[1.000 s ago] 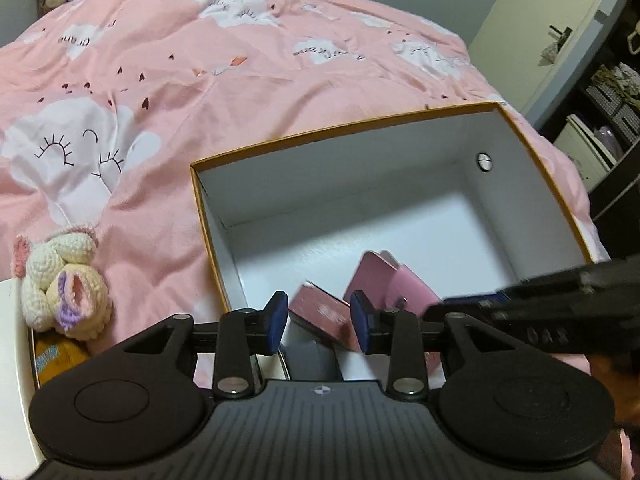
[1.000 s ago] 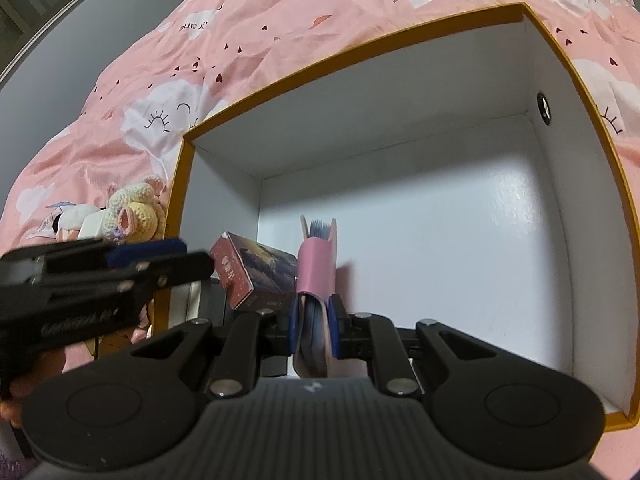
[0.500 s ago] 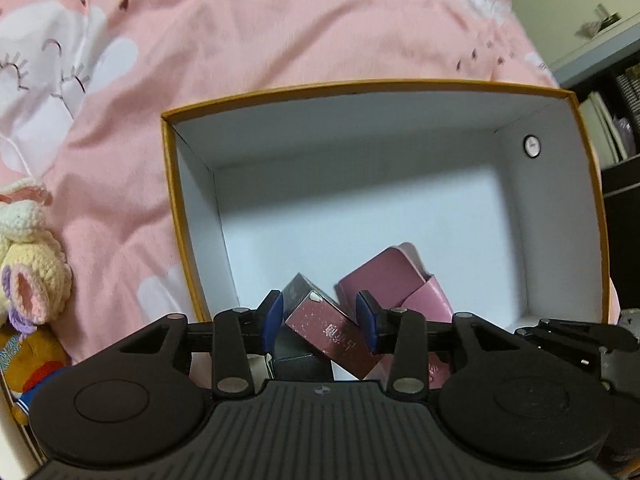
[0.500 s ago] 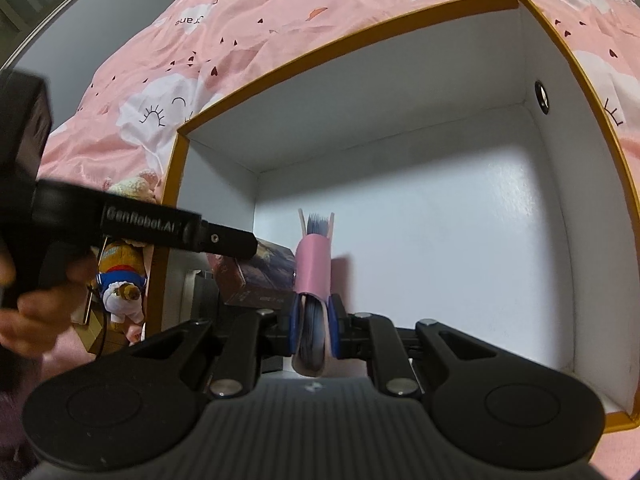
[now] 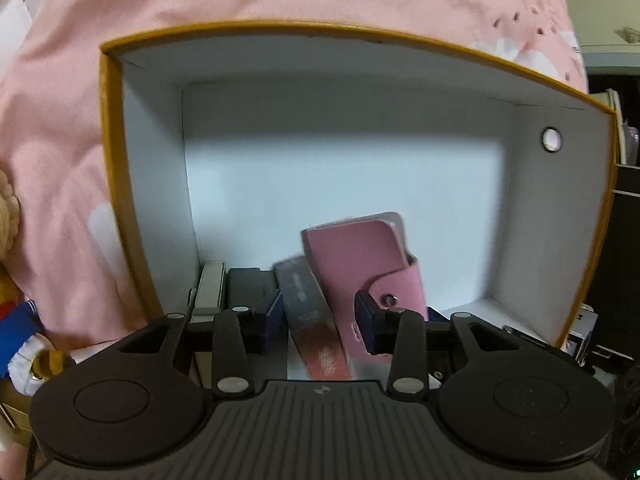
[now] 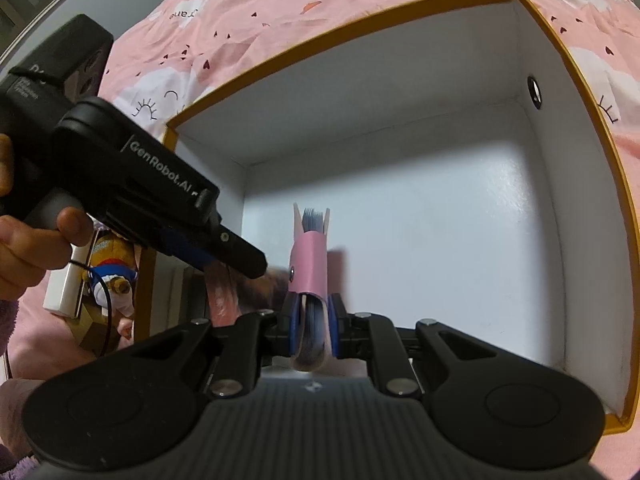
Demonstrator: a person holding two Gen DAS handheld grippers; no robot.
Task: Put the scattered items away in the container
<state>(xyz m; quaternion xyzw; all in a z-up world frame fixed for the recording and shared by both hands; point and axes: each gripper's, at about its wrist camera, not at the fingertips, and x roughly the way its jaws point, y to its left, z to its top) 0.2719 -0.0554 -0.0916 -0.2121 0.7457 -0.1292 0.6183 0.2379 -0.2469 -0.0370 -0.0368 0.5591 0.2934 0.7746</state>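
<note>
A white box with an orange rim (image 5: 105, 128) (image 6: 576, 72) lies on the pink bedspread. My right gripper (image 6: 313, 326) is shut on a pink card wallet (image 6: 310, 268) and holds it upright inside the box; the wallet also shows in the left wrist view (image 5: 360, 256). My left gripper (image 5: 320, 320) is open, with its jaws on either side of a maroon and silver small box (image 5: 310, 320) that leans in the box next to the wallet. In the right wrist view the left gripper's body (image 6: 132, 192) reaches down into the box from the left.
A black box (image 5: 246, 280) and a white flat item (image 5: 210, 288) stand against the box's near left wall. Plush toys (image 6: 112, 276) (image 5: 8, 208) lie outside the box on the left. Dark shelving (image 5: 624, 216) stands at the right.
My left gripper has come lower and further into the box, over the maroon small box. The right gripper has kept its hold on the wallet and barely moved.
</note>
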